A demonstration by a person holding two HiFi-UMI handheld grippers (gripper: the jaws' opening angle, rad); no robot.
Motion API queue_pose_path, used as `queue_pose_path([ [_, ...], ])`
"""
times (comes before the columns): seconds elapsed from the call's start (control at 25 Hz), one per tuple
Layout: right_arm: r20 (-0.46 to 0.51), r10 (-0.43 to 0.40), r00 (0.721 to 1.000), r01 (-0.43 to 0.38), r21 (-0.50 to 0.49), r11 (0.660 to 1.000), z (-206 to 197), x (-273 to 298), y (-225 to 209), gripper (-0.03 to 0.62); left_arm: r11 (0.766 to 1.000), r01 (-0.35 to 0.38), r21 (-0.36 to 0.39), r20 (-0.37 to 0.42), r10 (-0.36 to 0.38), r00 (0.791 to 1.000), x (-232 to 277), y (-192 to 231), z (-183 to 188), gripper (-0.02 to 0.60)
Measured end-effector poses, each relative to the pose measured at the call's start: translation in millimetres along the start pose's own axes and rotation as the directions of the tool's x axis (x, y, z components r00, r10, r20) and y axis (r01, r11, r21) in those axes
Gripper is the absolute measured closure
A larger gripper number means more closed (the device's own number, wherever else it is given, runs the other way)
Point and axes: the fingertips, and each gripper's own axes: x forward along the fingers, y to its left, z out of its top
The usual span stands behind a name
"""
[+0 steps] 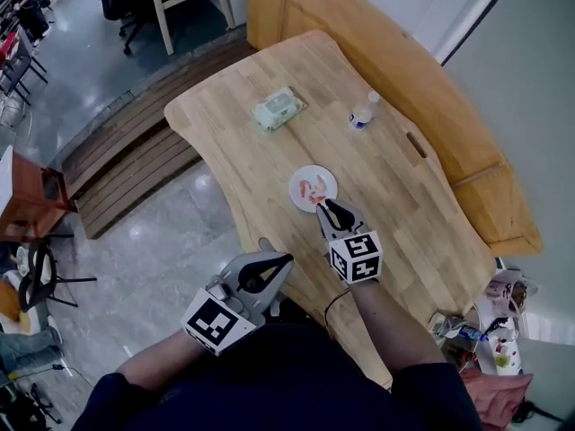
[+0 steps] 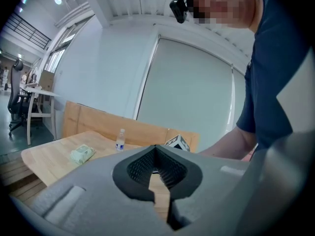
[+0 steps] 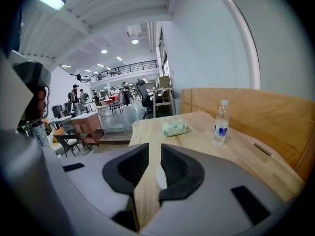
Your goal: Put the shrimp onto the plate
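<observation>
Now | shrimp [image 1: 313, 191] on plate [image 1: 329, 179], just beyond right gripper [image 1: 329, 206] jaws, parted, empty | left gripper [image 1: 284, 259] jaws together

No wording can be read anywhere. The bottle [image 3: 221, 123], far right on the tabletop [image 3: 197, 140], wears a blue label whose print is too small to make out. The pale green pack [image 3: 174, 128], far left, shows nothing legible either.

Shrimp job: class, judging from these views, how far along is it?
Done: the shrimp lies on the plate. In hand: nothing. The right gripper is at the plate's near rim with its jaws slightly apart and empty. The left gripper is held back, its jaws together on nothing. Left: apparently nothing; no shrimp shows off the plate.
</observation>
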Motion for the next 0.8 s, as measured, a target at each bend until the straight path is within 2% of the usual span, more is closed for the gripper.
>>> queue_pose_path([
  [0.44,0.173,0.047,0.984,-0.047,0.000,0.999,51.0,-90.2,64.3,0.512,0.999,0.036,0.030,0.020,-0.037,0.999,-11.8,-21.5,5.9,0.578],
  [0.8,0.259,0.091,0.962,-0.092,-0.010,0.996,75.8,-135.9,108.5,0.520,0.998,0.063,0.032,0.019,-0.063,0.998,-14.4,-30.6,7.8,0.578],
])
